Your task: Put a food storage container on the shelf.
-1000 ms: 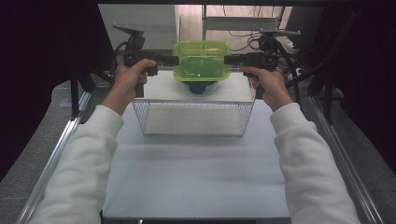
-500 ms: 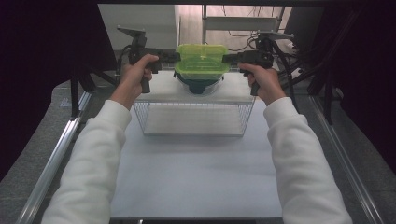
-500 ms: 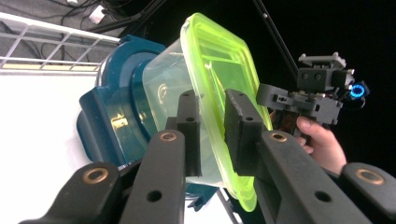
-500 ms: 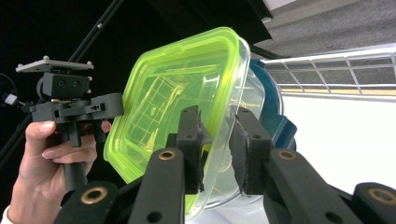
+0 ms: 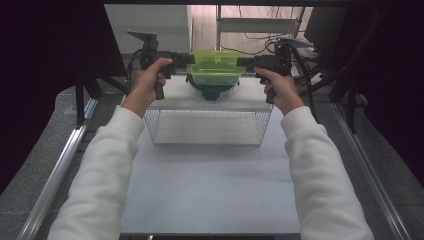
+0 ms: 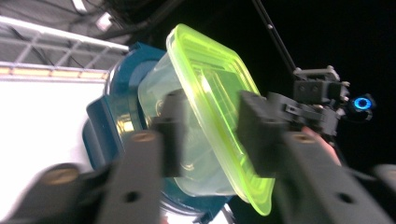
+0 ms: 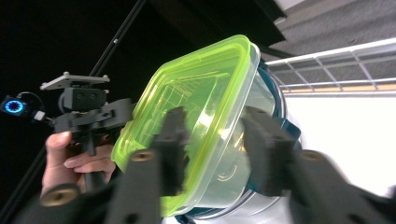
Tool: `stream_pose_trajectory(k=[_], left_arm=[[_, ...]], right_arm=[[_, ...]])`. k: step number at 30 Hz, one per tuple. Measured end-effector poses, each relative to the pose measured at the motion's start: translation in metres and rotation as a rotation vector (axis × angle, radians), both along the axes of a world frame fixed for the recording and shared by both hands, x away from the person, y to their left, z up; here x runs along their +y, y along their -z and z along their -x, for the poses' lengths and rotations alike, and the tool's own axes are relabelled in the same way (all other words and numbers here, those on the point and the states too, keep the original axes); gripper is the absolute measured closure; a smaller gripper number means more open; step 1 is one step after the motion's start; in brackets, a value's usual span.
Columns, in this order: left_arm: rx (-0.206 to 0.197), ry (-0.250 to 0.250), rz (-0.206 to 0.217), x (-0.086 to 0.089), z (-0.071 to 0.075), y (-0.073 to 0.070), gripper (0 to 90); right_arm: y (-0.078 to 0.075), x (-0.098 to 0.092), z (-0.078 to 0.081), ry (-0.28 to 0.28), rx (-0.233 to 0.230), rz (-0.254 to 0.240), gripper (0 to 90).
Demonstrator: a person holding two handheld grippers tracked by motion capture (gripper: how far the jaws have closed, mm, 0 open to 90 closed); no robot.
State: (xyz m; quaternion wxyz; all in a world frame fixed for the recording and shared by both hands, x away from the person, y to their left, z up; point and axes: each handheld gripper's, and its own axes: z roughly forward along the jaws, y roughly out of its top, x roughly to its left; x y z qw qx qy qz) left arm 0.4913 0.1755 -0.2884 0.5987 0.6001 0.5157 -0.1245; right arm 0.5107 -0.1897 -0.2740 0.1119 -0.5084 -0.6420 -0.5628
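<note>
I've set the green-lidded container [image 5: 215, 70] on the blue bowl [image 5: 212, 92] atop the wire basket [image 5: 207, 125]. My left gripper [image 5: 189, 61] and right gripper [image 5: 241, 62] have just been opening; their jaws straddle its ends without pressing. Only backing away remains, I think.

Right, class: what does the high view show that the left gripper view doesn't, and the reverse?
High view's extras: the wire mesh basket, the person's white sleeves. Left gripper view's extras: up close, the left claw straddles the lid's rim, jaws just opened, pads apart from it. Shared: the clear plastic box with lime-green lid atop a dark blue bowl.
</note>
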Motion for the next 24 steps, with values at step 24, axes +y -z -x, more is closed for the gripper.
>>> stream_pose_trajectory(k=[24], left_arm=[[-0.245, -0.033, -0.236, 0.013, 0.080, -0.011, 20.9]], right_arm=[[-0.019, -0.035, 0.058, -0.061, -0.289, 0.102, 30.3]])
